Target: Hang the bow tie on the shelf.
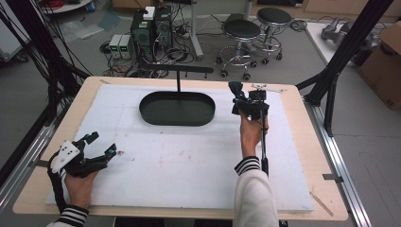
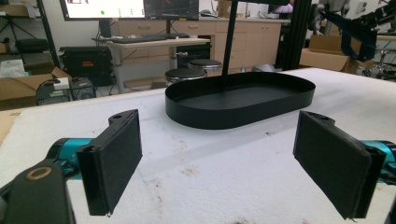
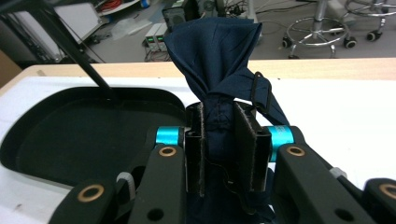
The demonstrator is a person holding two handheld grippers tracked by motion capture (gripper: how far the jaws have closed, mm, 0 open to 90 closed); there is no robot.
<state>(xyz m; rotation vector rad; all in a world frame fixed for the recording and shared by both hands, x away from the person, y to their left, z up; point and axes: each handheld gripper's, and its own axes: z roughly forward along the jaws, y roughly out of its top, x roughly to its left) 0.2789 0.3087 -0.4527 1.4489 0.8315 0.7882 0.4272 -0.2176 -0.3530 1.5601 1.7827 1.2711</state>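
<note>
Right gripper view: the right claw (image 3: 219,149) is pinching a dark blue cloth (image 3: 219,65). The cloth is bunched between the two jaws, which press on it from both sides. Above the jaws the cloth rises and flares into a wider gathered top; a small loop of the same fabric hangs off its right side. Below the jaws more of the cloth hangs down. To the left of the right claw sits a black oval tray (image 3: 70,135), with a thin black post rising from its far part.

High view: the right claw (image 1: 249,105) is raised over the white surface (image 1: 189,161), just right of the tray (image 1: 177,109). The left claw (image 1: 101,144) is well apart from the cloth, near the left front corner of the surface.

Left gripper view: the left claw (image 2: 233,158) is spread wide with nothing between its jaws. The tray (image 2: 240,100) lies ahead of it.
</note>
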